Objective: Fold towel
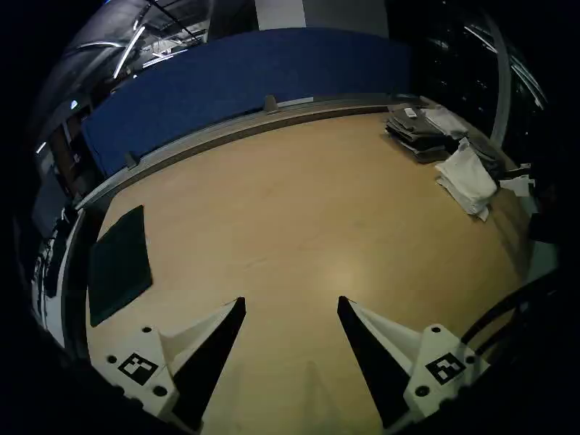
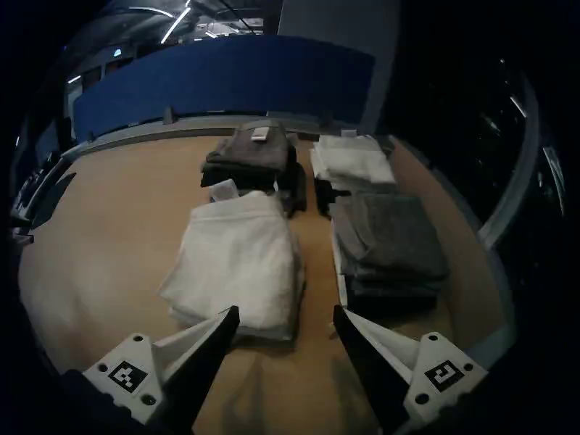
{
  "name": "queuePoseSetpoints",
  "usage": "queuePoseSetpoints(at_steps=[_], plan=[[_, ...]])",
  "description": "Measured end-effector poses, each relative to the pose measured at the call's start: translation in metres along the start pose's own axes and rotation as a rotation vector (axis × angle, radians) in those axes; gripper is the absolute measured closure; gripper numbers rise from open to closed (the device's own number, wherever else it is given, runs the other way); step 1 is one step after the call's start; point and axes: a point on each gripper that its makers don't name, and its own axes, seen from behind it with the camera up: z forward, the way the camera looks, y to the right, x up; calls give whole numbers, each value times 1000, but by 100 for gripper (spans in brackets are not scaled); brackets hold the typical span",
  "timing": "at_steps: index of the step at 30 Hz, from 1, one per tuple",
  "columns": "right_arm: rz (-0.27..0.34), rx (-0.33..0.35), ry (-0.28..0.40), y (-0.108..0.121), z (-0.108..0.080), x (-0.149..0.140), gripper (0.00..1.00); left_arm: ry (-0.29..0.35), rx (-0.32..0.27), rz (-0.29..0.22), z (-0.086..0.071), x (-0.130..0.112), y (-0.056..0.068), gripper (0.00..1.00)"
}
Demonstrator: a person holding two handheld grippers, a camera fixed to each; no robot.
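Observation:
In the right gripper view a folded white towel (image 2: 235, 264) lies on the wooden table (image 2: 109, 232) just ahead of my right gripper (image 2: 284, 316), which is open with nothing between its fingers. The same white towel (image 1: 465, 176) appears far right in the left gripper view. My left gripper (image 1: 291, 308) is open above bare wood (image 1: 304, 210), holding nothing.
A grey folded stack (image 2: 388, 246) sits right of the white towel; a dark stack (image 2: 250, 156) and a white stack (image 2: 351, 161) lie behind. A dark mat (image 1: 119, 264) lies near the table's left edge. A blue partition (image 1: 246, 76) runs along the far side.

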Motion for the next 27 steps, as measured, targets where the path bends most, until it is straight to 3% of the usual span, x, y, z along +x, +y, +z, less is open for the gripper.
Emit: queuePoseSetpoints(at_steps=[9,27], plan=[[-14,35,34,-17,9,27,0,3,2,-7,0,0,-1,6],[-51,96,62,-48,68,86,0,-21,38,-39,3,-7,-20,6]])
